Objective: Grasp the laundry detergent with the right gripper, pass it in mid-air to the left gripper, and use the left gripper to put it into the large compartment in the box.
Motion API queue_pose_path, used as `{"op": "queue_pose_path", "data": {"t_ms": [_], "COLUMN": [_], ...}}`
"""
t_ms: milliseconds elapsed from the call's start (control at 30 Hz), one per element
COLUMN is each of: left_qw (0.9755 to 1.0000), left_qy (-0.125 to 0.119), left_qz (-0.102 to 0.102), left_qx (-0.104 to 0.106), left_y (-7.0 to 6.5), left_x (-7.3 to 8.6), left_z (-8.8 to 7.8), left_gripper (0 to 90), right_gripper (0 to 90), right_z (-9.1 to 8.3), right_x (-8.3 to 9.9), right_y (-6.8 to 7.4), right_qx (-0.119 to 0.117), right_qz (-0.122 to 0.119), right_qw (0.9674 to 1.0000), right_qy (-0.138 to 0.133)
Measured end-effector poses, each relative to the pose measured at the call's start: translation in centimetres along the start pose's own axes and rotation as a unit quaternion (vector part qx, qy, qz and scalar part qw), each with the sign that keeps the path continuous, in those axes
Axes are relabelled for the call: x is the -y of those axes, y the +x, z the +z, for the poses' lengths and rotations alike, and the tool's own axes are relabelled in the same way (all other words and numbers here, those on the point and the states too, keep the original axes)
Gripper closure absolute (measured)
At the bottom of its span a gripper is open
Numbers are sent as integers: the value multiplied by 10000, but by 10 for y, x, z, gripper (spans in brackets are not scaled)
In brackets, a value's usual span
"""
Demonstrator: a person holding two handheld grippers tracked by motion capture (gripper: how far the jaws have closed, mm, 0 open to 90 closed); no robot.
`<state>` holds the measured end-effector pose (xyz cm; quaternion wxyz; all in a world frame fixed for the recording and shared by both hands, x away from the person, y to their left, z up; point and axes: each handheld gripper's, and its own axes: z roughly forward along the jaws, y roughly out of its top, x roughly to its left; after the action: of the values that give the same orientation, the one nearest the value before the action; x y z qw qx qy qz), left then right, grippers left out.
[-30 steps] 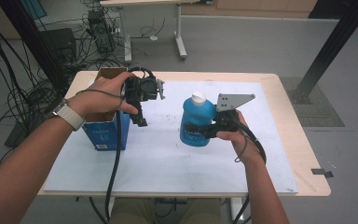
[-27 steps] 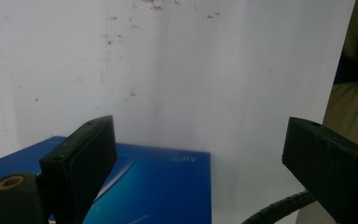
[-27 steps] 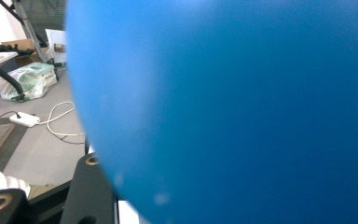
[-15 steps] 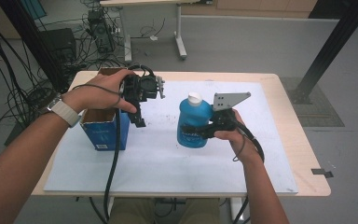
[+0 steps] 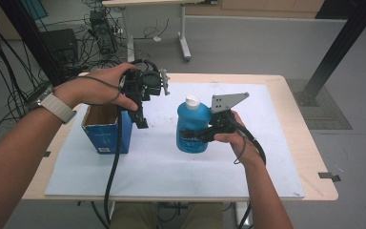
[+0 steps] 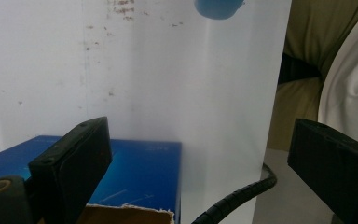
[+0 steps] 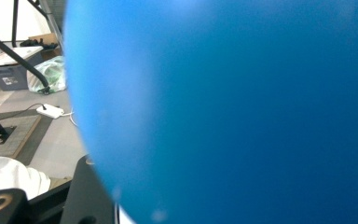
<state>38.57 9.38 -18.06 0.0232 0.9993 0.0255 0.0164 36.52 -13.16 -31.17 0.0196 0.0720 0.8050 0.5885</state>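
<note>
A blue bottle [image 5: 193,125] with a white cap stands upright on the white mat [image 5: 171,171]. My right gripper [image 5: 191,135] is shut on its lower body from the right. In the right gripper view the bottle [image 7: 237,112] sits right against the camera, beside one black finger [image 7: 81,196]. My left gripper [image 5: 141,122] hangs over the right edge of an open blue cardboard box [image 5: 104,134] and points down. Its jaws have just been opening, and nothing is between them. The left gripper view shows the left gripper [image 6: 200,135] wide open above the box [image 6: 140,168], with the bottle's base [image 6: 219,7] farther off.
The mat covers most of a wooden table [image 5: 310,143]. A cable [image 5: 112,176] trails from the left gripper across the mat's front. Behind the table are a desk leg [image 5: 183,38], cables and a black post [image 5: 338,47] on the floor.
My left gripper has risen a little above the box and its jaws stand wider. The bottle in the right gripper has shifted slightly left.
</note>
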Motion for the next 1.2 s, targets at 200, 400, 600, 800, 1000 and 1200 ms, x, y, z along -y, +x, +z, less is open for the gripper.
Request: {"op": "queue_pose_path", "data": {"t_ms": [200,400,600,800,1000,1200], "left_qw": [10000,10000,10000,10000,9999,9998], "left_qy": [-14,-4,-27,-21,-4,13], "left_qz": [0,9,60,74,155,183], "left_qx": [22,4,-15,25,23,33], "left_y": [-1,-2,-3,-3,-5,-5], "left_x": [-3,-8,-13,-17,-24,-29], "left_z": [-10,-18,-27,-33,-37,-41], "left_gripper": [66,64,52,52,53,53], "right_gripper": [437,438,438,438,438,438], "right_z": [4,8,13,16,21,26], "right_x": [-2,-3,-6,-9,-12,-13], "right_y": [0,-1,-2,-2,-3,-4], "right_qx": [-56,-110,-143,-208,-275,-339], "right_qz": [9,-5,-55,-82,-107,-103], "right_qw": [10000,9999,9998,9995,9991,9987], "right_qy": [45,104,153,234,293,366]}}
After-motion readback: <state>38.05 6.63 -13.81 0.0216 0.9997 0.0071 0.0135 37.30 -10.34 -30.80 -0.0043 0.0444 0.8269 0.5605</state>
